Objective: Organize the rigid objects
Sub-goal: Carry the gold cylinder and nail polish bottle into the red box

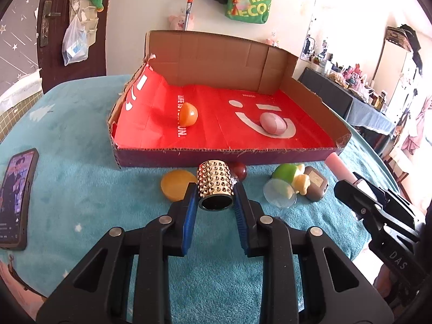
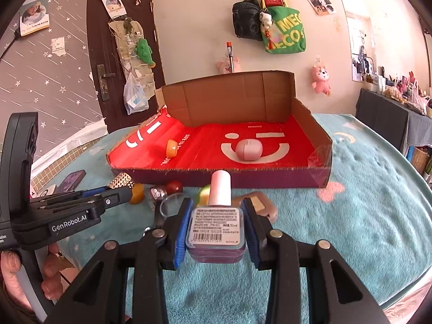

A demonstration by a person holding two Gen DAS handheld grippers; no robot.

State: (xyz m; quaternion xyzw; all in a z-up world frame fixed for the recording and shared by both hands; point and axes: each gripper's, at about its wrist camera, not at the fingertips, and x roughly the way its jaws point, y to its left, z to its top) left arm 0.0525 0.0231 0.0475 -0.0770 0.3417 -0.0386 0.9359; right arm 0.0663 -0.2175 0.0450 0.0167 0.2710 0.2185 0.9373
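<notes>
My left gripper is shut on a gold studded cylinder, held above the blue cloth in front of the cardboard tray. My right gripper is shut on a nail polish bottle with a pink cap, also in front of the tray. The red-lined tray holds an orange half-sphere and a pink oval case. On the cloth lie a yellow disc, a dark red ball, a green cup, a clear lid and a brown compact.
A phone lies on the cloth at the far left. The round table is covered in blue cloth. A dark side table with clutter stands at the right. A door and hanging bags are behind the table.
</notes>
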